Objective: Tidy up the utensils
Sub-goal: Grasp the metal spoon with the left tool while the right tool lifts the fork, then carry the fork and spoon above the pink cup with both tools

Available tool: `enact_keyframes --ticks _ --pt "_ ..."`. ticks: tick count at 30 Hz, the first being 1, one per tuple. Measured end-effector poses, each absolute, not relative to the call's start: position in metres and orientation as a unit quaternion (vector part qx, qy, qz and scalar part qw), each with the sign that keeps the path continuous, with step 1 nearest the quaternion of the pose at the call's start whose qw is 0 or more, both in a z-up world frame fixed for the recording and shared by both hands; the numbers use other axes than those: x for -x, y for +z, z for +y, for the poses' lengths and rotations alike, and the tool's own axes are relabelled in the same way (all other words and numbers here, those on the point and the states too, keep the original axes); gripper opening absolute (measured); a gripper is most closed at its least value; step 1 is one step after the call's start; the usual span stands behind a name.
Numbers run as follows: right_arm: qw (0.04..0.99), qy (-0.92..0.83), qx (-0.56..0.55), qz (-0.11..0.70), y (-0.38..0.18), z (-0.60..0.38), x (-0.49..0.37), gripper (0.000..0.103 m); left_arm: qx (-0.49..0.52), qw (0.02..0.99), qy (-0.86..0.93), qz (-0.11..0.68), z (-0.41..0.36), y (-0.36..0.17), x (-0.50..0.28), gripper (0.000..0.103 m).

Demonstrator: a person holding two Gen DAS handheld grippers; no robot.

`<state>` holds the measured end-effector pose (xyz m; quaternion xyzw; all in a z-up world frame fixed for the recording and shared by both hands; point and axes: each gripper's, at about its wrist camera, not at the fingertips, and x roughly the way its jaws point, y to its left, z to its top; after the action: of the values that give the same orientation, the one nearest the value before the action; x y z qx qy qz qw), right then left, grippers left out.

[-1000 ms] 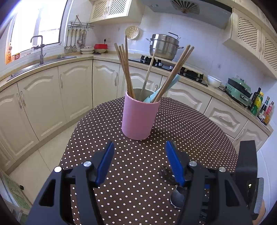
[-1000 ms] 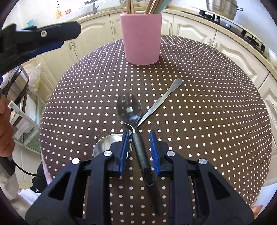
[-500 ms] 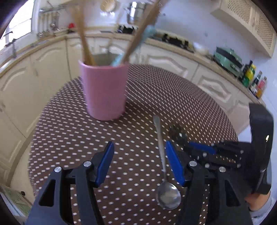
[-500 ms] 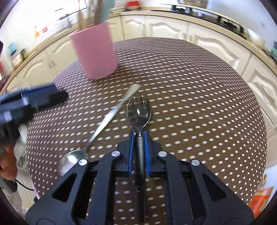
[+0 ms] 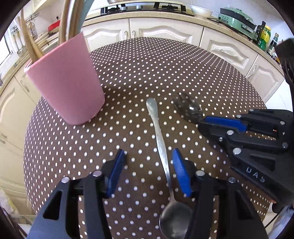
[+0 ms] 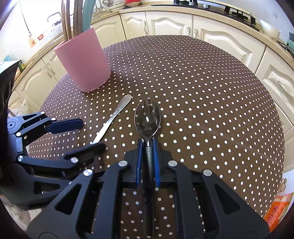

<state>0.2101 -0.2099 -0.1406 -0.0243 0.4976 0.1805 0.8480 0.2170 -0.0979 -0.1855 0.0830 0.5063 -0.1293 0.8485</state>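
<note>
Right gripper (image 6: 147, 161): blue pads clamped on the black handle of a spork (image 6: 147, 119). The spork's shiny head, with short tines at its tip, sticks out past the fingertips over the table (image 6: 211, 95). The left wrist view shows the same grip from the side, spork head pointing toward the cup.

Left gripper (image 5: 148, 171): jaws apart, and they have just been closing in. The thin handle of a silver spoon (image 5: 159, 139) lies between the pads, much nearer the right-hand pad; neither pad presses on it. The spoon lies flat on the cloth, bowl under the gripper body, handle end pointing away toward the far side of the table. Whether the fingertips touch the cloth cannot be told.

Spoon and spork lie near each other, not touching.

Pink cup (image 5: 68, 80): upright on the brown white-dotted tablecloth, beyond the spoon and to the left. Wooden chopsticks (image 5: 29, 42) and a teal utensil (image 6: 87, 14) stand in it.

Behind the round table: cream kitchen cabinets (image 6: 220, 36) under a countertop.
</note>
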Motion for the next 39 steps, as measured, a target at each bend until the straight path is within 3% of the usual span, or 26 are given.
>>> enact_keyframes --ticks 3,5,12,25,39 --pt "0.846 0.181 0.026 0.500 -0.143 -0.208 -0.219 0.012 -0.083 0.852 -0.129 0.500 -0.101 -0.183 -0.227 0.030" --pt "0.847 0.183 0.026 0.499 -0.144 -0.207 -0.220 0.012 -0.084 0.855 -0.129 0.495 -0.104 -0.183 -0.231 0.010" --pt "0.857 0.200 -0.011 0.475 -0.144 -0.214 -0.212 0.012 -0.020 0.867 -0.156 0.474 -0.085 -0.184 -0.227 0.007" --pt "0.898 0.239 -0.064 0.365 -0.091 -0.213 -0.174 0.012 0.045 0.919 -0.179 0.349 -0.049 -0.130 -0.182 0.007" --pt "0.913 0.271 -0.089 0.290 -0.061 -0.195 -0.163 0.012 0.079 0.935 -0.196 0.285 -0.009 -0.096 -0.151 0.007"
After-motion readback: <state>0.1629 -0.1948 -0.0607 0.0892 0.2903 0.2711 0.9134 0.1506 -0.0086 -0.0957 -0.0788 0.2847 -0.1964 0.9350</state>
